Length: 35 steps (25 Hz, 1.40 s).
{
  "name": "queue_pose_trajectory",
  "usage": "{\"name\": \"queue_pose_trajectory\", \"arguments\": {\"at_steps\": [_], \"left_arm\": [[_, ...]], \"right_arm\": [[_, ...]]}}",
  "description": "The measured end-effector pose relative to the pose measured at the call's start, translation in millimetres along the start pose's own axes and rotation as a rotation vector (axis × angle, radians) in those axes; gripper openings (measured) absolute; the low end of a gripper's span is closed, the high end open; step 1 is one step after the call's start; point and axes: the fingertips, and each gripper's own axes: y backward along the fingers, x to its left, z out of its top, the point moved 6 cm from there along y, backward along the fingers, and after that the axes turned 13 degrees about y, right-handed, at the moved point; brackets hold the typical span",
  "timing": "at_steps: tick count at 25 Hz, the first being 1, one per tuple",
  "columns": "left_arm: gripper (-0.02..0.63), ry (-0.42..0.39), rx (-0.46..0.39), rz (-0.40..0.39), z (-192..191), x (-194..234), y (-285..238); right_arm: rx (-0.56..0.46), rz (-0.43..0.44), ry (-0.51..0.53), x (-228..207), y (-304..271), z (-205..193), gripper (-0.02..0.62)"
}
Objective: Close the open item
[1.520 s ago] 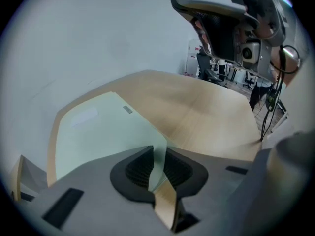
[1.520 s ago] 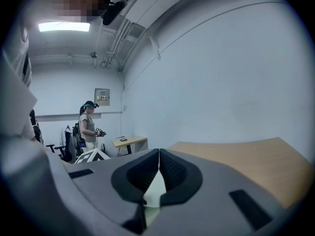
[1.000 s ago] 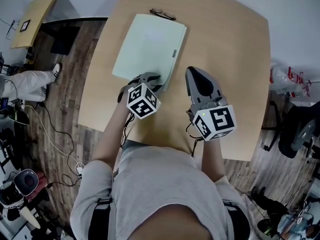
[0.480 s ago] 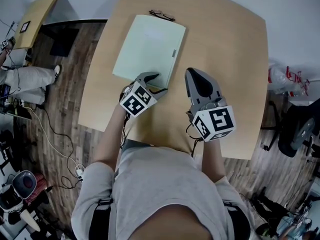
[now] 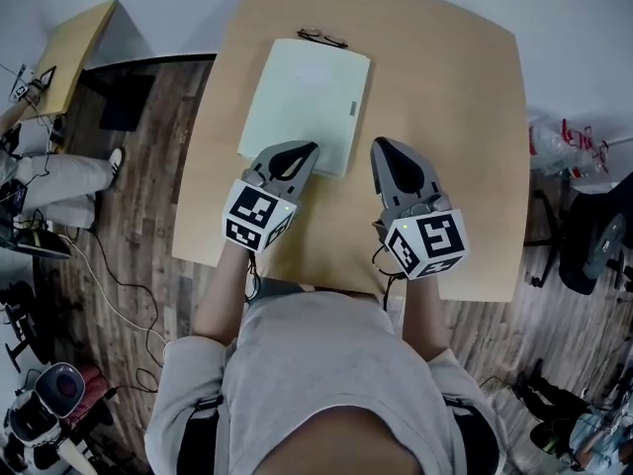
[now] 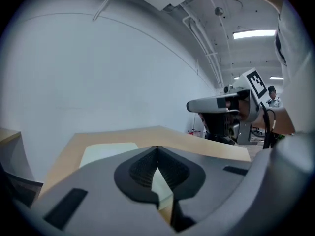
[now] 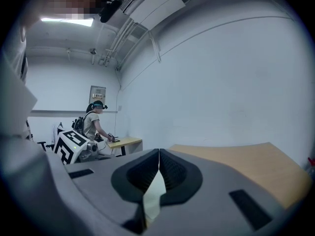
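Near the table's (image 5: 445,117) far edge the folder (image 5: 307,92) lies flat, seemingly closed. Your left gripper (image 5: 305,149) has released its near edge, jaws closing empty; your right gripper (image 5: 381,146) is pinched together, empty.

Folder (image 5: 305,97): pale green, rectangular, closed, lying flat on the table (image 5: 445,117) with its cover up. Its long sides run away from the person, slightly skewed to the table's edges. A small grey tab (image 5: 350,109) sits near the right-hand long edge. Position: far half of the tabletop, left of centre.
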Motion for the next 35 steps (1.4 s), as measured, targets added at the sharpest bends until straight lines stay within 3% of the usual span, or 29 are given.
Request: {"name": "queue_pose_trajectory", "arguments": {"at_steps": [14, 35], "left_arm": [[0.015, -0.010, -0.143, -0.039, 47, 17, 86], [0.015, -0.067, -0.200, -0.080, 49, 55, 167]], "right_arm": [[0.014, -0.167, 0.013, 74, 10, 25, 0.011], [0.000, -0.343, 0.029, 160, 13, 46, 0.011]]}}
